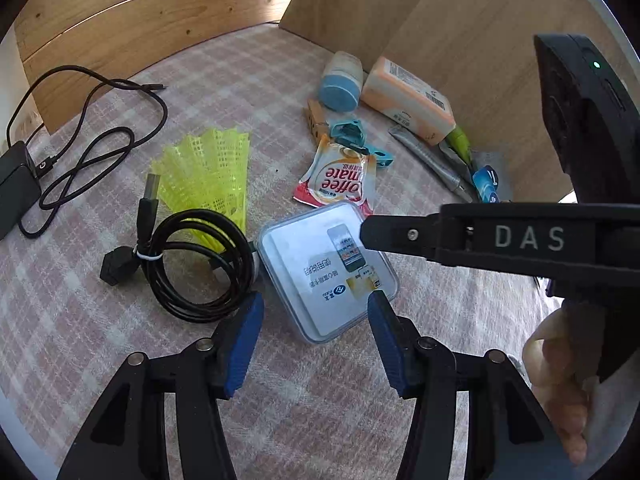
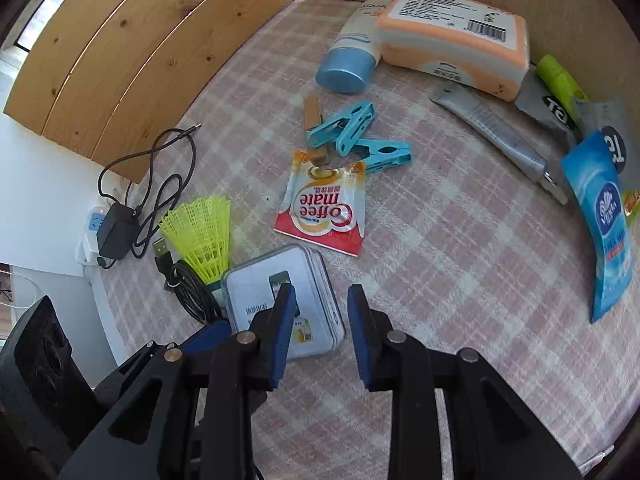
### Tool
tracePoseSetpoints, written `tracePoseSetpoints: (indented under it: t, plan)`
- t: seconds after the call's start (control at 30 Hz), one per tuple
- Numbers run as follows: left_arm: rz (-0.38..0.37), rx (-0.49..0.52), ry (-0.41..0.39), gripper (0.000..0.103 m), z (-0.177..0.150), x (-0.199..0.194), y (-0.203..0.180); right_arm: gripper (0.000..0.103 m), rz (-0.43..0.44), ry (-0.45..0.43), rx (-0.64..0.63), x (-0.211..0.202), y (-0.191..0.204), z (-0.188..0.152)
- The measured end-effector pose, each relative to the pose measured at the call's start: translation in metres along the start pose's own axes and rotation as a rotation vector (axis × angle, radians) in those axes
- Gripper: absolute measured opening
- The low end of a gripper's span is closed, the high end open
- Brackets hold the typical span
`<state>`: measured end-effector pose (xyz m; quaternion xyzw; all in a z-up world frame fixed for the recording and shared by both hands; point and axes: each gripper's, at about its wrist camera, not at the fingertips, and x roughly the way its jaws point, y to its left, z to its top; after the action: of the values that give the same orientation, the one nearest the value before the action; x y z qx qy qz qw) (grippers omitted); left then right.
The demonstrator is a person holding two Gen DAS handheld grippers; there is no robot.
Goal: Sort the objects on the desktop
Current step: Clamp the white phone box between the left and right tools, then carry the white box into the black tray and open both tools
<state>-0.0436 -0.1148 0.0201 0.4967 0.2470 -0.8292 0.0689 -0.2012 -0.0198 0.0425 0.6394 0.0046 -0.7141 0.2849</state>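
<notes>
A clear plastic box (image 1: 326, 268) with a printed card inside lies flat on the checked cloth. My left gripper (image 1: 316, 308) hangs just above its near corner, open, with the blue pads standing apart and not touching it. My right gripper (image 2: 320, 300) is open too and holds nothing. Its left finger is over the box (image 2: 280, 304) and its right finger is past the box's right edge. In the left wrist view the right gripper (image 1: 370, 234) reaches in from the right over the box's far corner.
Behind the box lie a Coffee mate sachet (image 2: 324, 208), a yellow shuttlecock (image 1: 208, 168) and a coiled black USB cable (image 1: 196, 264). Blue pegs (image 2: 356, 132), a blue-capped tube (image 2: 348, 64), an orange pack (image 2: 452, 36), a grey tube (image 2: 500, 136) and a blue tissue pack (image 2: 604, 224) lie by the wooden walls (image 1: 440, 20). A power adapter (image 1: 16, 188) sits far left.
</notes>
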Motion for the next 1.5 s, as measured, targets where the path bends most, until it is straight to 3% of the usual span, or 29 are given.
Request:
tracePoseSetpoints:
  t: [0.1, 0.27, 0.6, 0.87, 1.23, 1.5]
  plan:
    - [0.002, 0.015, -0.001, 0.052, 0.005, 0.005, -0.004, 0.027, 0.009, 0.021, 0.000, 0.009, 0.001, 0.006]
    - [-0.020, 0.017, -0.010, 0.052, 0.011, 0.011, -0.007, 0.037, 0.050, 0.028, 0.024, 0.013, -0.002, 0.004]
    - [-0.096, 0.056, 0.054, 0.052, 0.001, 0.016, -0.027, 0.037, -0.001, -0.003, 0.061, -0.004, -0.021, -0.030]
    - [-0.147, 0.191, 0.102, 0.052, -0.027, 0.017, -0.092, 0.037, -0.053, -0.071, 0.178, -0.044, -0.068, -0.080]
    - [-0.269, 0.372, 0.121, 0.052, -0.044, 0.004, -0.208, 0.037, -0.100, -0.229, 0.359, -0.142, -0.147, -0.137]
    - [-0.344, 0.517, 0.182, 0.052, -0.084, 0.000, -0.288, 0.037, -0.154, -0.311, 0.496, -0.193, -0.197, -0.203]
